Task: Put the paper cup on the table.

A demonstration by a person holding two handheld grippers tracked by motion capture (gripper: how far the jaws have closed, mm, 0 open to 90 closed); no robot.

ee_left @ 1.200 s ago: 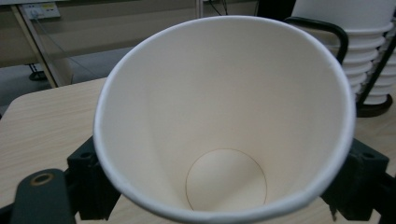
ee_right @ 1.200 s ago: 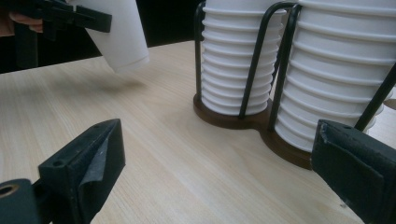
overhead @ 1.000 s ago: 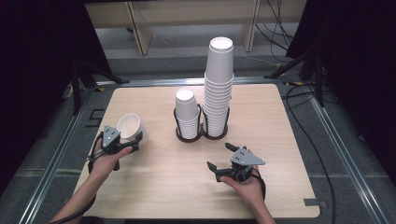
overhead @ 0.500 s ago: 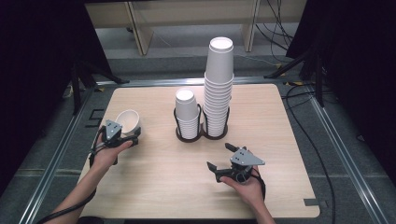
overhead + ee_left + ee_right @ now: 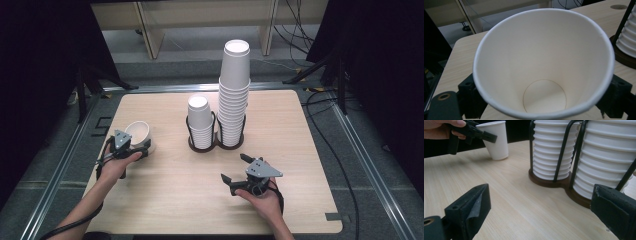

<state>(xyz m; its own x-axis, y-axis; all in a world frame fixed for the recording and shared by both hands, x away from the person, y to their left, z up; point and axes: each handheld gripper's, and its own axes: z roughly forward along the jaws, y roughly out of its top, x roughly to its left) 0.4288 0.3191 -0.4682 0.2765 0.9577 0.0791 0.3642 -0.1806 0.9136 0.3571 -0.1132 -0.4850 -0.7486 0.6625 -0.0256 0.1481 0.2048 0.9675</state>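
- A single paper cup is held in the left gripper, jaws closed on its wall just under the rim, to the left of the cup holder and well apart from it.
- Its base appears to touch the table, with the cup tilted; a set-down is judged to be in hand.
- The next move is judged to call for the cup to be stood upright and the jaws eased apart.
- The right gripper is held empty, jaws wide, in front of the holder.
- The short stack and the tall stack are seated in the holder.
- No brand, label or writing can be read on anything.
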